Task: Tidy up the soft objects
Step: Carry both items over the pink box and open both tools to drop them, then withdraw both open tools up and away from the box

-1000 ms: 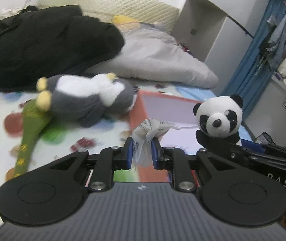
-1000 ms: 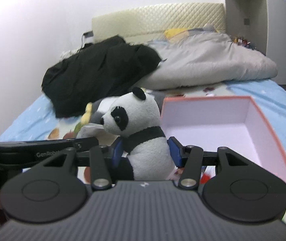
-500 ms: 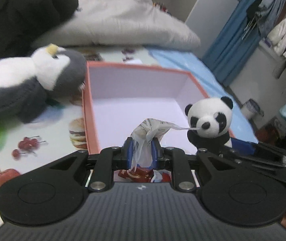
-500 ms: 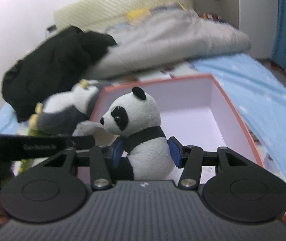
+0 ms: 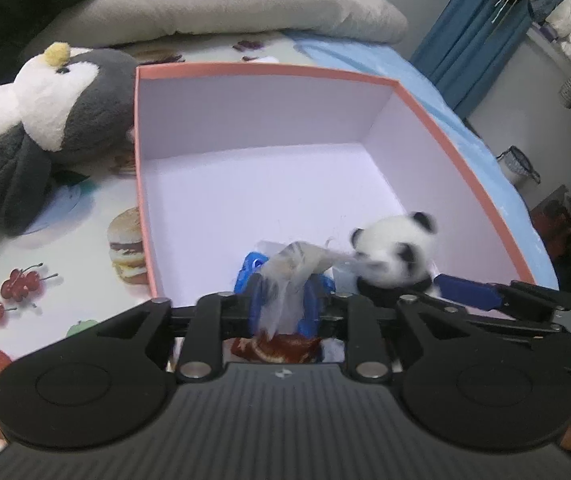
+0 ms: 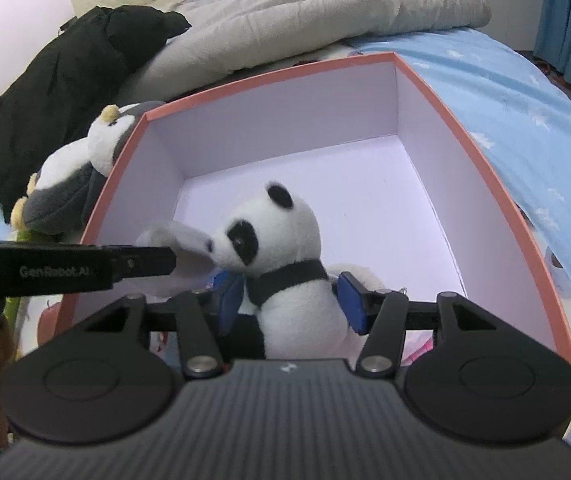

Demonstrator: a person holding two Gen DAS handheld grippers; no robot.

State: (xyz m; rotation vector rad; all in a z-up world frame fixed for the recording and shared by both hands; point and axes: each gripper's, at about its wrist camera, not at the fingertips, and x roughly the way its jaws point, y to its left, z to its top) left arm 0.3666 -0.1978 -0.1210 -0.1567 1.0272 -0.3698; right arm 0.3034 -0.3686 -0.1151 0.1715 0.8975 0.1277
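- Now that both hands have come down over the pink box (image 6: 481, 152), the left gripper (image 5: 283, 300) and the right gripper (image 6: 291, 300) sit inside its near end rather than above the bed as they did a second ago.
- Between the right gripper's blue fingers (image 6: 351, 300) stands the panda plush (image 6: 285, 264), upright, head turned toward the left gripper. The fingers have just been spreading; a gap shows at the right pad, so the hold looks released or nearly so, though I cannot tell whether the left pad still touches.
- Between the left gripper's fingers (image 5: 309, 300) the white sewn-in label (image 5: 293, 276) of the panda is blurred and hanging loose. These fingers have just been widening too, and the label still lies between them; whether the pads pinch it I cannot tell through the blur.
- My reading is that this is the drop: the panda is low within the box walls, near the front right corner in the left wrist view, and should settle on the box floor once both holds are fully let go.
- Outside the box, against its left wall, lies the penguin plush (image 5: 41, 120) on the printed bedsheet (image 5: 65, 248). It looks like the next soft thing to collect.
- One risk: the label may snag on a pad and drag the panda back out as the left hand lifts.
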